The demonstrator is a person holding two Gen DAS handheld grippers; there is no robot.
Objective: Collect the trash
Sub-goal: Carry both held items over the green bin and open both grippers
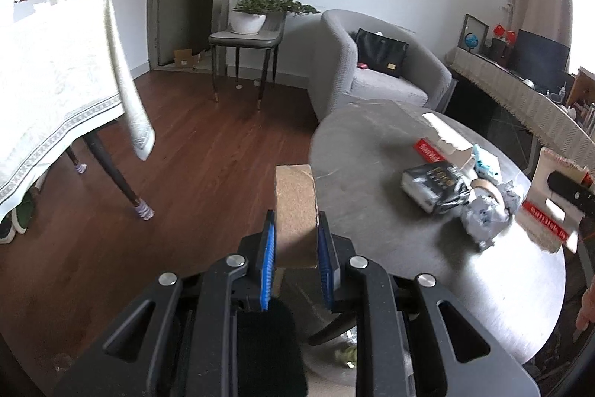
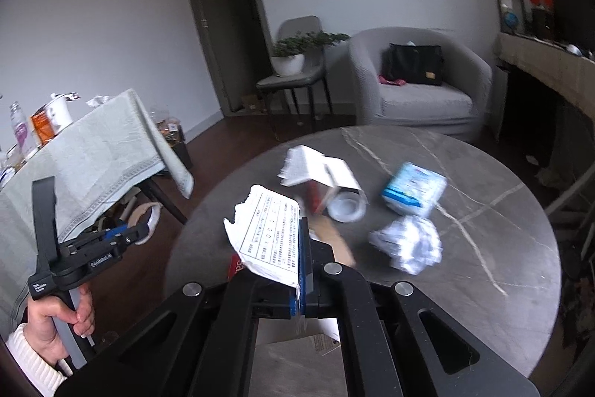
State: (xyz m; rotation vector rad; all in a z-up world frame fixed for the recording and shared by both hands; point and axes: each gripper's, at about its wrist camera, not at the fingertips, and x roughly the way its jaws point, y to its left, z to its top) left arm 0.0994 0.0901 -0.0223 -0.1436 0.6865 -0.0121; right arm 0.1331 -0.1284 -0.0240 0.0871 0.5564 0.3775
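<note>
My left gripper is shut on a brown cardboard tape roll, held above the left edge of the round grey table. My right gripper is shut on a torn printed white paper, held above the table. On the table lie a crumpled white paper ball, a blue tissue pack, a clear tape roll and torn white packaging. In the left wrist view the crumpled paper lies by a black packet.
A dining table with a pale cloth stands left. A grey armchair with a black bag and a chair bearing a potted plant stand behind. A sideboard runs along the right. Wooden floor lies between the tables.
</note>
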